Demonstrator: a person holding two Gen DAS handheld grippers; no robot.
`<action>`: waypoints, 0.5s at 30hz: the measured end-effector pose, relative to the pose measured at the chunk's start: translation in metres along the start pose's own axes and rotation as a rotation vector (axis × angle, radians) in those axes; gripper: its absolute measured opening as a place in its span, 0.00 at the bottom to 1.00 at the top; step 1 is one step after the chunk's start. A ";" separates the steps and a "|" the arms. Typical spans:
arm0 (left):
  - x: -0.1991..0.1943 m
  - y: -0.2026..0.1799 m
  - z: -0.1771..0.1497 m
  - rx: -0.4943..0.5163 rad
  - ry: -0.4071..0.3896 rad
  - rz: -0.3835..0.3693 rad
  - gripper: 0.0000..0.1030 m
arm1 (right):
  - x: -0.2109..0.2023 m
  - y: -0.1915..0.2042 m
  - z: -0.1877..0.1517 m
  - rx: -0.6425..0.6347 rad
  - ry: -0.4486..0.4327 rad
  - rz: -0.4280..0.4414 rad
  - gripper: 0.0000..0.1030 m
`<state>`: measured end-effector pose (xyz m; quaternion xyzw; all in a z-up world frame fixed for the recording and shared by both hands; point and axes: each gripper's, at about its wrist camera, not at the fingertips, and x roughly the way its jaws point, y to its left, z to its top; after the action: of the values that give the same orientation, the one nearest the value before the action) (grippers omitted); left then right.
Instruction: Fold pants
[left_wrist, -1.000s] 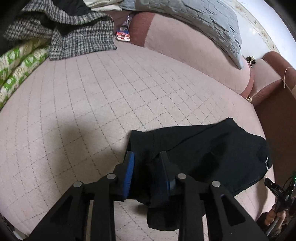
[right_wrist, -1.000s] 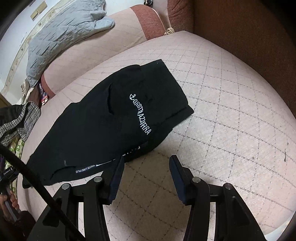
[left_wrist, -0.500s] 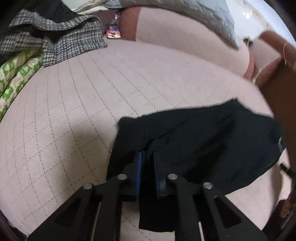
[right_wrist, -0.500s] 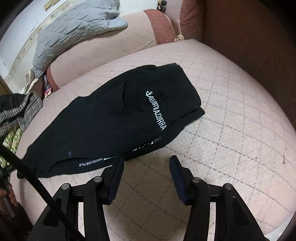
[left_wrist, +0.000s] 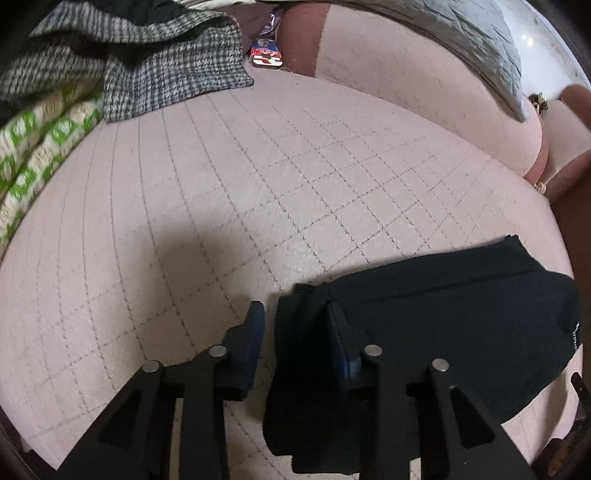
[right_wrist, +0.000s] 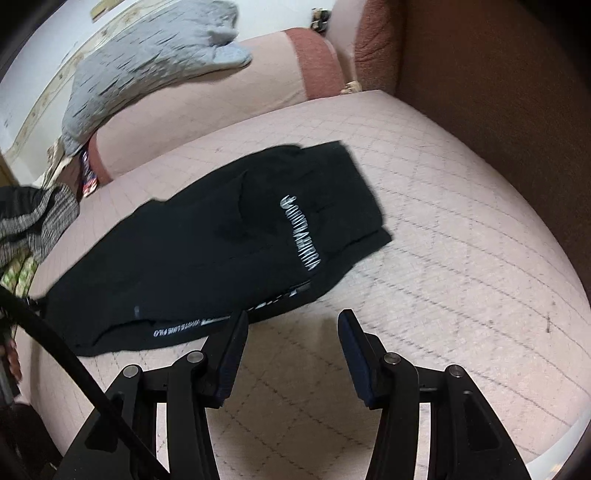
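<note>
Nearest the left wrist camera, the left gripper (left_wrist: 295, 325) is opening its jaws over the left end of the black pants (left_wrist: 443, 317), a fold of cloth between the pads but no longer pinched. The right gripper (right_wrist: 291, 336) hovers with jaws spread and empty just in front of the pants' near edge, where they lie folded on the pink quilted bed (right_wrist: 461, 258). Farther back sit a checked garment (left_wrist: 166, 74) and a grey quilted pillow (right_wrist: 147, 70).

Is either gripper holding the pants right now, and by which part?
Neither. The left gripper is opening around the black pants' end edge; the right gripper is open over the bed.
</note>
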<state>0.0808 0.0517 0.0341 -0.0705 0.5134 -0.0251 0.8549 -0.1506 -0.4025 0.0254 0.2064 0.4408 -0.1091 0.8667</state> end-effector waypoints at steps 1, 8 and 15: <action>-0.006 0.003 -0.001 -0.011 -0.017 -0.016 0.35 | -0.004 -0.006 0.003 0.018 -0.009 -0.012 0.53; -0.036 0.044 -0.019 -0.192 -0.083 0.009 0.62 | -0.013 -0.036 0.025 0.094 -0.045 -0.053 0.57; -0.061 0.013 -0.053 -0.127 -0.134 -0.056 0.63 | 0.007 -0.034 0.057 0.115 -0.046 -0.060 0.66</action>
<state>0.0046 0.0662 0.0614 -0.1403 0.4537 -0.0119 0.8800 -0.1179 -0.4593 0.0405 0.2398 0.4197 -0.1646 0.8598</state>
